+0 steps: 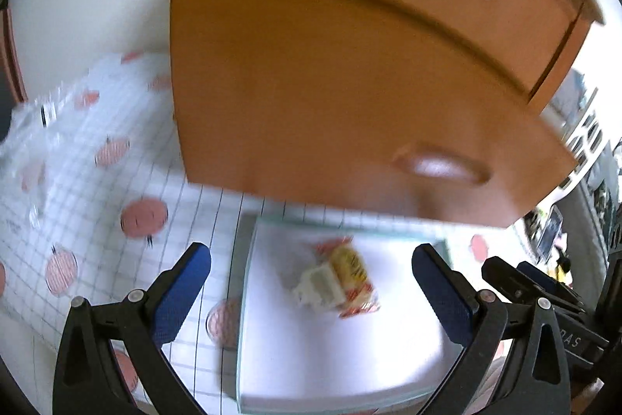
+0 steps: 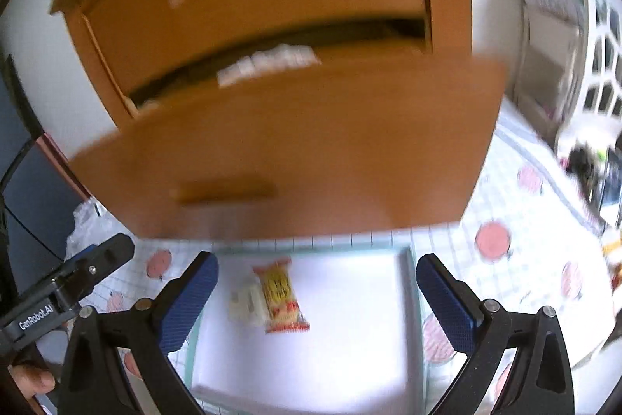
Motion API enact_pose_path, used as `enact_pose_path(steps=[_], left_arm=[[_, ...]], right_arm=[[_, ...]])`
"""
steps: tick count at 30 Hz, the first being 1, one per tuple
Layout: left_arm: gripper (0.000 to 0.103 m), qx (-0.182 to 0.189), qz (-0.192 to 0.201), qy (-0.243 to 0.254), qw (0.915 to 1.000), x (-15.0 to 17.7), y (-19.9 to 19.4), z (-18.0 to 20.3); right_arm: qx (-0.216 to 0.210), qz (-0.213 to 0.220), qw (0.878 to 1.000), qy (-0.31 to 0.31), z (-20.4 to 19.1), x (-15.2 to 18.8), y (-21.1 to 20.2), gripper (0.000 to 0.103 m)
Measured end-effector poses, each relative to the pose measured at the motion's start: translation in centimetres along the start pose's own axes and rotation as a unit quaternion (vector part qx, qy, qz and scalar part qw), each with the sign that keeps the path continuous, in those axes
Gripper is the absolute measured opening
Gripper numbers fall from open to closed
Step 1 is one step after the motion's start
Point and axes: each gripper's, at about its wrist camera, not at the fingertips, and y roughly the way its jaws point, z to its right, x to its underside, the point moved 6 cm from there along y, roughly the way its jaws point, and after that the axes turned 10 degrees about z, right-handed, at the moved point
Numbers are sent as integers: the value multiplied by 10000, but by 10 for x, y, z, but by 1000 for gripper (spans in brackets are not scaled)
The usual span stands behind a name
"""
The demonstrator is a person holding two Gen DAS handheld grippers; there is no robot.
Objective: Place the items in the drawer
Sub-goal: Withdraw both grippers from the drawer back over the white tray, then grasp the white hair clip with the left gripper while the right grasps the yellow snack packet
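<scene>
Both claws, left gripper (image 1: 311, 282) and right gripper (image 2: 317, 292), are gaping empty as I am hovering them over the white tray (image 2: 350, 356), where the snack packet (image 2: 282, 294) is lying below the pulled-out drawer (image 2: 291, 146).

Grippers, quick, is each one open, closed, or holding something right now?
Left gripper: open, blue-padded fingers spread, holding nothing.
Right gripper: open, holding nothing, above the white tray.
</scene>
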Motion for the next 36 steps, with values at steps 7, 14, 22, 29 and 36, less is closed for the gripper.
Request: enact_pose_path(steps=[7,14,22,29,36], left_arm=[[103,-95,-562,-86,9983,40,29,-10],[103,-267,-847,-110,9960,69,53,-17],[102,-410,-933,-59,9948,75,80,-12],[98,-394,-1001,62,9942,71,97,-2],[93,-416,-1073,128,9933,78,112,4]], right_arm=[[137,-657,9977,73,11,47,38,103],[275,-942,9951,118,22,73,66,103],[447,-1006,9933,364,33,82,91,103],[517,-942,9924,595,45,76,93,102],[597,-816,9907,909,59,71,88,102]])
